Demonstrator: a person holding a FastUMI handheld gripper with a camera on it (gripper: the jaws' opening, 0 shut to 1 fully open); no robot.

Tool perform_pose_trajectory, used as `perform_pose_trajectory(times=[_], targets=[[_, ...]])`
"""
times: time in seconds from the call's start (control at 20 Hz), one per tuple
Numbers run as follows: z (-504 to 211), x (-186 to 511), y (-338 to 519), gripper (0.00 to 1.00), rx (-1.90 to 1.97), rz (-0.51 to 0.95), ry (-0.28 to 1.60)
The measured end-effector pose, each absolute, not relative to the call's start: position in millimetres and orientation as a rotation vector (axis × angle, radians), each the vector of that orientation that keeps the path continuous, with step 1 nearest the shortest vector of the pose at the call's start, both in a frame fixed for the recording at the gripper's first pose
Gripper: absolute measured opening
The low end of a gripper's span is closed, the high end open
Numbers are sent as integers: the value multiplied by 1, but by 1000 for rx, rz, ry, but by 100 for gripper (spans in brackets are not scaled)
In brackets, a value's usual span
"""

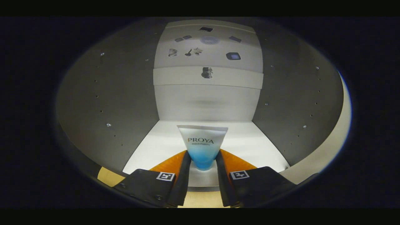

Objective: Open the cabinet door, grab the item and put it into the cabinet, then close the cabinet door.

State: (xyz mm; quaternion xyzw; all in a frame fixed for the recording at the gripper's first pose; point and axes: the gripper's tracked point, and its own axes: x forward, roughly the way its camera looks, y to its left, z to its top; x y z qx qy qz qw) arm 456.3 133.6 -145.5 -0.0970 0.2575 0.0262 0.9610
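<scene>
1. My gripper (202, 159) is clamped on the tube (202, 145), both fingers pressing its lower end.
2. Tube sits inside the cabinet (125, 103), over its white floor (156, 147).
3. Set it down level, then spread the fingers gently so it doesn't tip.

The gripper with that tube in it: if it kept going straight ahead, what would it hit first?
Probably the back wall of the cabinet. The gripper holds the tube between its fingers above the white shelf floor, and nothing stands ahead of the tube. How far off the wall is, I cannot tell.

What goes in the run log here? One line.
phase: placing | fingers: shut on white-and-blue plastic tube | tube: over white cabinet shelf | door: open
</scene>
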Motion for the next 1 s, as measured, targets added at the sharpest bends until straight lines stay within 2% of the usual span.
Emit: perform_pose_trajectory(times=[0.2,0.4,0.45,0.75,1.0], targets=[[-148,456,134,57,-188,63,525],[-153,453,143,87,-167,87,521],[-151,452,145,100,-163,87,515],[-119,422,157,100,-128,115,423],[-79,365,159,100,-132,138,330]])
